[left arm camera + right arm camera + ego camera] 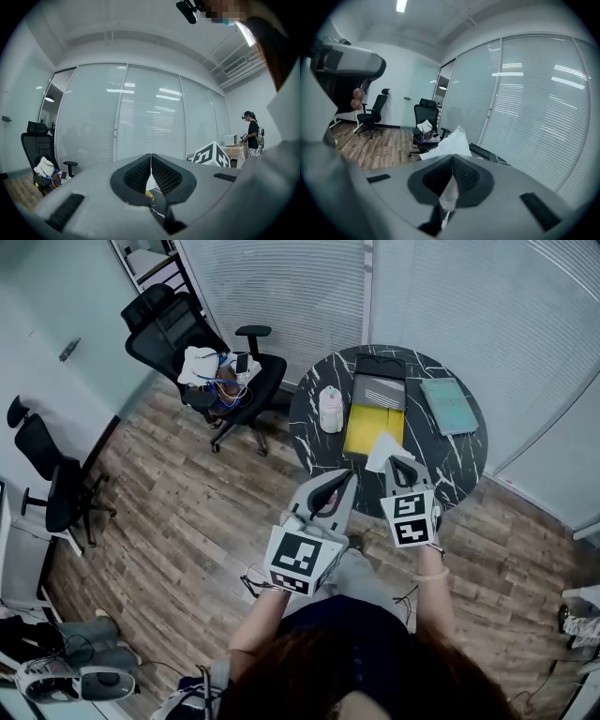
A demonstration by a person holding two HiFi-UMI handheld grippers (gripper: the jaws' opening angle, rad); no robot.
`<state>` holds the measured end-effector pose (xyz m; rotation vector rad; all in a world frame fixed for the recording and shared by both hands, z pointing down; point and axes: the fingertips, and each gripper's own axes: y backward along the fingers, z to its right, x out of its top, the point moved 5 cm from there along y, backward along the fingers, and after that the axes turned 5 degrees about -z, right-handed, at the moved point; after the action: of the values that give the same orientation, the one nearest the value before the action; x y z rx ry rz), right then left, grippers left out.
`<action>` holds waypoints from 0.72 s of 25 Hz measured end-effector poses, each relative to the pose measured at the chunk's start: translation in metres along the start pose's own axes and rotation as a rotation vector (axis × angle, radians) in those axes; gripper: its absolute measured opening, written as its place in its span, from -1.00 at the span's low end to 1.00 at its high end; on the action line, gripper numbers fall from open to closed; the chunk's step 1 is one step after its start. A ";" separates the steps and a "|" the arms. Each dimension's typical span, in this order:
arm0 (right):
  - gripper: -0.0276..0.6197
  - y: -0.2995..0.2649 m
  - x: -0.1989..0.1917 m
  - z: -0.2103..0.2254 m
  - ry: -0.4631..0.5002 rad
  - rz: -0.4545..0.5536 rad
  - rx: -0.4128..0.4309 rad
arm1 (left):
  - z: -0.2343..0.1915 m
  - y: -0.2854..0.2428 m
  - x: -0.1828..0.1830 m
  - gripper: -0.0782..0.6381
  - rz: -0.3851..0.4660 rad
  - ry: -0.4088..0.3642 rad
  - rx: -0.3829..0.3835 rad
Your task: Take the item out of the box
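Note:
An open box [372, 430] with a yellow inside lies on the round black marble table [469, 460]; its grey lid part [378, 390] lies behind it. My right gripper [399, 463] [453, 160] is shut on a white wrapped item [381, 450] [453, 142], held over the near edge of the box. The item's crumpled white edge sticks up past the jaws in the right gripper view. My left gripper [346, 477] [151, 157] hovers just left of it at the table's near edge, shut with nothing between its jaws.
A teal book [448, 406] lies at the table's right and a white bottle-like thing [331, 409] at its left. A black office chair [211, 371] with clothes stands to the left, another chair [52, 484] further left. A person [253, 133] stands far off.

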<state>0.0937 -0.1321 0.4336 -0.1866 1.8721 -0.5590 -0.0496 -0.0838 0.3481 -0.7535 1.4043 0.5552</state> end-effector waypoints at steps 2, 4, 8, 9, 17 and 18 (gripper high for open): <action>-0.84 0.008 0.002 -0.004 -0.008 0.019 -0.003 | 0.002 0.006 0.000 -0.71 0.000 -0.006 0.003; -0.84 0.018 0.001 -0.007 -0.014 0.034 -0.009 | 0.005 0.011 0.000 -0.71 0.006 -0.010 0.002; -0.84 0.040 0.004 -0.016 -0.016 0.061 -0.029 | 0.011 0.023 0.001 -0.71 0.023 -0.012 -0.007; -0.84 0.045 0.005 -0.019 -0.012 0.067 -0.035 | 0.013 0.026 0.001 -0.71 0.025 -0.010 -0.008; -0.84 0.080 0.003 -0.029 -0.026 0.112 -0.079 | 0.025 0.040 0.000 -0.71 0.045 -0.020 -0.024; -0.84 0.084 0.003 -0.030 -0.024 0.115 -0.086 | 0.026 0.041 -0.001 -0.71 0.046 -0.017 -0.027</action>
<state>0.0767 -0.0515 0.4000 -0.1403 1.8719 -0.3962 -0.0623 -0.0372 0.3433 -0.7383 1.4031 0.6164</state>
